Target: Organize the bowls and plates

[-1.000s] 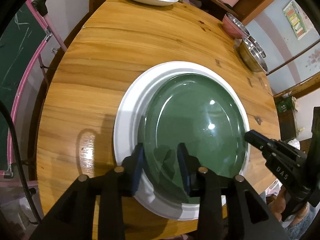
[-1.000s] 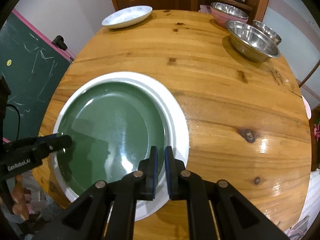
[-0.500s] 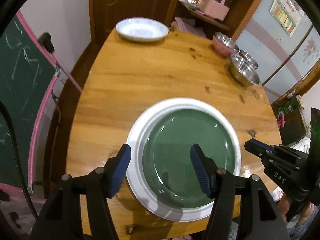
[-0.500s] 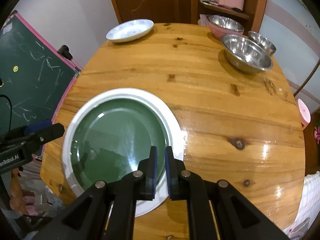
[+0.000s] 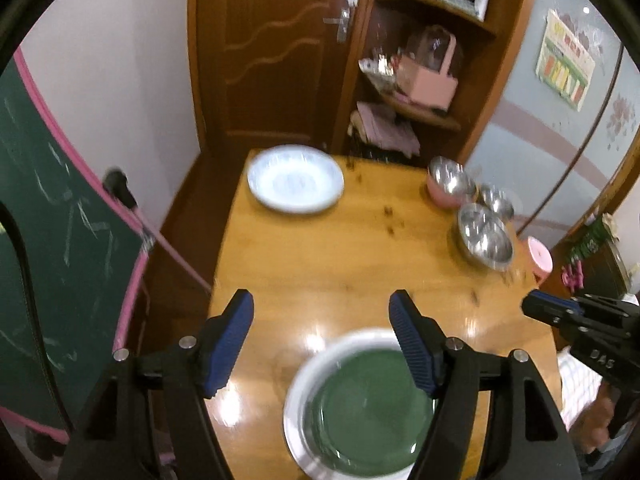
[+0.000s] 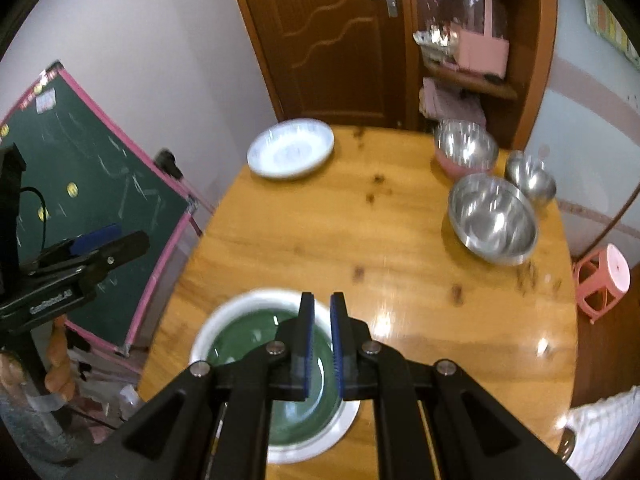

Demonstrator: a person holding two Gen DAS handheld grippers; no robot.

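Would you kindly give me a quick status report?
Left hand-held gripper open, empty. Right hand-held gripper shut, empty. Green plate stacked on white plate. Patterned plate unstacked. Nothing in the way.

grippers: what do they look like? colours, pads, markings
Both are matte black plastic. The left gripper and right gripper each have two fingers lined with ribbed blue pads and silver screws at the joints. White lettering marks the bodies: "DAS" on the right, "GenRobot.AI" on the left.
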